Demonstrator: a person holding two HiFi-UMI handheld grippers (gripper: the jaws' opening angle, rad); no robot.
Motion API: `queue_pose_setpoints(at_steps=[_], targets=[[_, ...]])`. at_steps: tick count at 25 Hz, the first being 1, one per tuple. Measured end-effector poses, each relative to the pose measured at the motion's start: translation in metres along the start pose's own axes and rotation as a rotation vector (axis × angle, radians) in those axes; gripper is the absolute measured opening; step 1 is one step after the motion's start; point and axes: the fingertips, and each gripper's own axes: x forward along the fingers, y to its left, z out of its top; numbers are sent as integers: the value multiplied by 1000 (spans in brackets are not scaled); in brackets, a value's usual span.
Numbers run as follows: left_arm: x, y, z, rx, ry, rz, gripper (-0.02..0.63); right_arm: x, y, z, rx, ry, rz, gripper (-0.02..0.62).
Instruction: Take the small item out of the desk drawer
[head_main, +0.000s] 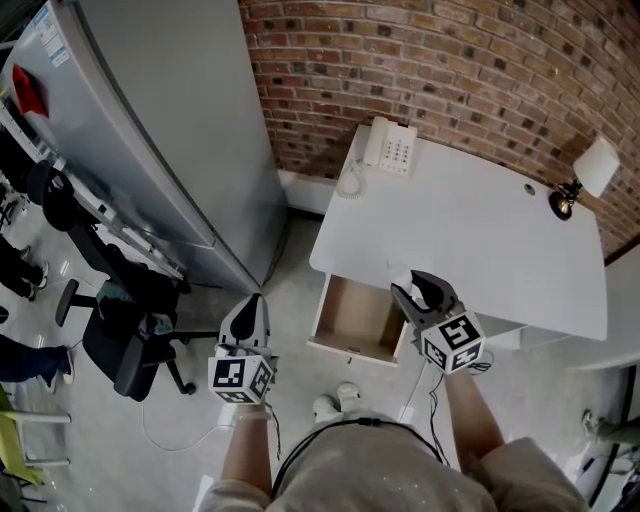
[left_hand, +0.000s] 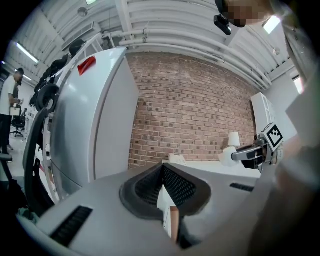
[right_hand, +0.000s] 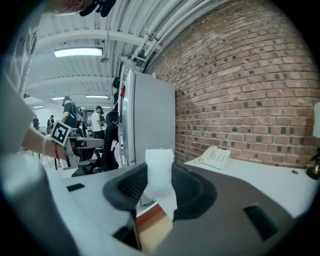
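Observation:
A white desk (head_main: 480, 240) has its wooden drawer (head_main: 345, 350) pulled open at the front left, and no object shows inside. My right gripper (head_main: 418, 285) hovers over the desk's front edge, just right of the drawer. In the right gripper view it (right_hand: 159, 169) is shut on a small white item (right_hand: 159, 157) that sticks up between the pads, with the drawer's wood (right_hand: 150, 227) below. My left gripper (head_main: 250, 300) hangs over the floor left of the drawer. Its jaws (left_hand: 162, 166) are shut and hold nothing.
A white telephone (head_main: 390, 148) sits on the desk's far left corner and a small lamp (head_main: 590, 175) at its far right. A tall grey cabinet (head_main: 150, 130) stands left of the desk against the brick wall. A black office chair (head_main: 130, 320) is at the far left. A cable lies on the floor.

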Motion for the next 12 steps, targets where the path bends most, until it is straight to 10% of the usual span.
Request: queue_pose_setpoints(at_steps=[12], targets=[[-13,12,16,3,-31,40,5,-12,-13,19,54,-92,-56,156]])
